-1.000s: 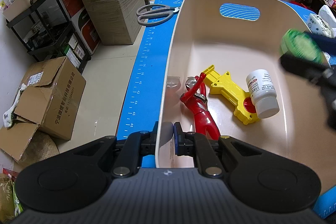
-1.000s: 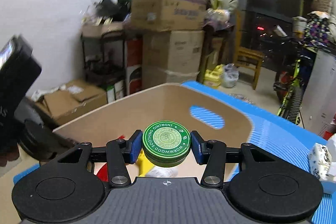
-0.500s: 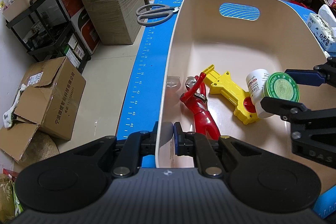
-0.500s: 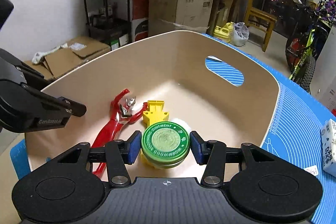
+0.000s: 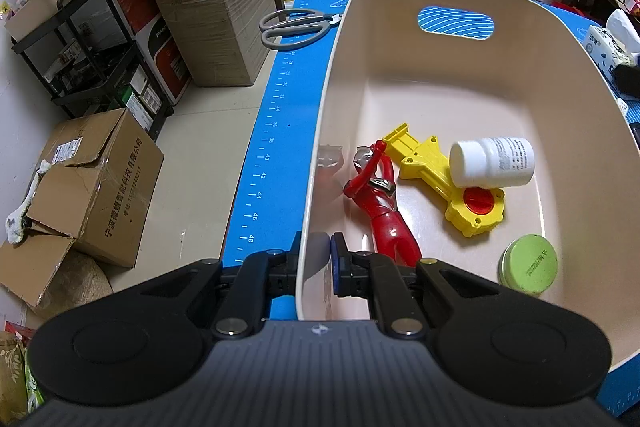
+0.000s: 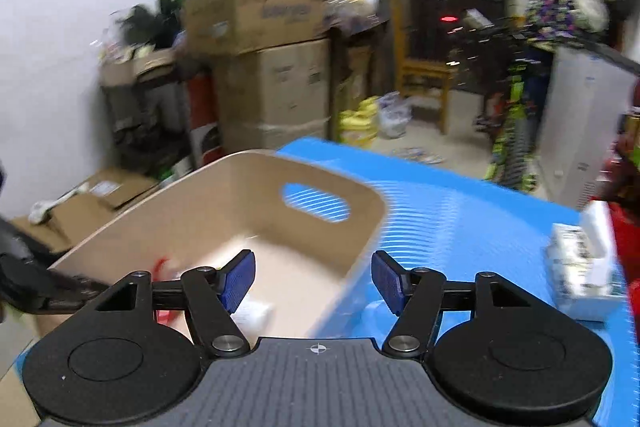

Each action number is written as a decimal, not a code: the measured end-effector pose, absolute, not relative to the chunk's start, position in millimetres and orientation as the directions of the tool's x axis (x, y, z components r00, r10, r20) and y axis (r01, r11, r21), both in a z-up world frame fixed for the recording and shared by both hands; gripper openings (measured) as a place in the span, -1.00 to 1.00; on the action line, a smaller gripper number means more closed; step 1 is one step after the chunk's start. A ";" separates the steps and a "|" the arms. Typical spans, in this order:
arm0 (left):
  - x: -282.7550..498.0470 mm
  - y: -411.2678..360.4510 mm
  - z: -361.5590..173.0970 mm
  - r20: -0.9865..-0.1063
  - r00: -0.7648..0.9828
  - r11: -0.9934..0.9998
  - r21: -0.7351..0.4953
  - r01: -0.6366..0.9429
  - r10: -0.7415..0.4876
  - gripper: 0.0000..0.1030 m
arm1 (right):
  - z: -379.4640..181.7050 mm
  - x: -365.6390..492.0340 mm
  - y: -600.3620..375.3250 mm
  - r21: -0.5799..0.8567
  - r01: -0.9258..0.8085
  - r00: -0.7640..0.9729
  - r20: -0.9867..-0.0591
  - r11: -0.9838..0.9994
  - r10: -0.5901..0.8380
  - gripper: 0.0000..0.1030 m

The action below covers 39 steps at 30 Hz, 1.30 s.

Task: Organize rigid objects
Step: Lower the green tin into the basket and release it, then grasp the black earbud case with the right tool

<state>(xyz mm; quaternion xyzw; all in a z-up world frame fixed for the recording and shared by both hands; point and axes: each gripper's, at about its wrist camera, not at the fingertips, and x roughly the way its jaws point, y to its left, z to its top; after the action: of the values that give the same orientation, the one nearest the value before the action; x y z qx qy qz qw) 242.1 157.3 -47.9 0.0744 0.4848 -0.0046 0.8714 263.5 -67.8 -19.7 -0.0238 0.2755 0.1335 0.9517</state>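
My left gripper (image 5: 315,263) is shut on the near wall of a beige bin (image 5: 460,95) on a blue mat. Inside lie a red toy figure (image 5: 380,203), a yellow toy (image 5: 440,183), a white bottle (image 5: 492,163) on its side and a green ointment tin (image 5: 528,265) at the near right. My right gripper (image 6: 314,277) is open and empty, above the bin's right rim (image 6: 360,255); this view is blurred.
Grey scissors (image 5: 296,27) lie on the blue mat (image 5: 288,107) left of the bin's far end. A white tissue pack (image 6: 580,263) sits on the mat to the right. Cardboard boxes (image 5: 100,179) and a black shelf (image 5: 88,43) stand on the floor at left.
My right gripper lowered the green tin into the bin, let it go, opened and pulled back up and to the right. The white bottle has shifted. The left gripper has not moved.
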 end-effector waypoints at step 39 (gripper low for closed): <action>235.7 156.8 -50.9 -0.827 0.558 0.980 0.155 0.122 0.061 -0.72 | -161.5 295.6 -208.2 -0.084 0.047 0.801 -0.592 0.995 -0.088 0.03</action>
<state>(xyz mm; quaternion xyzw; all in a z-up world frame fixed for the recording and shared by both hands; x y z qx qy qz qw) 235.7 156.8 -50.9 0.0976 0.4696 -0.0175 0.8773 295.6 -208.2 -161.5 -0.0326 0.3133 -0.0358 0.9484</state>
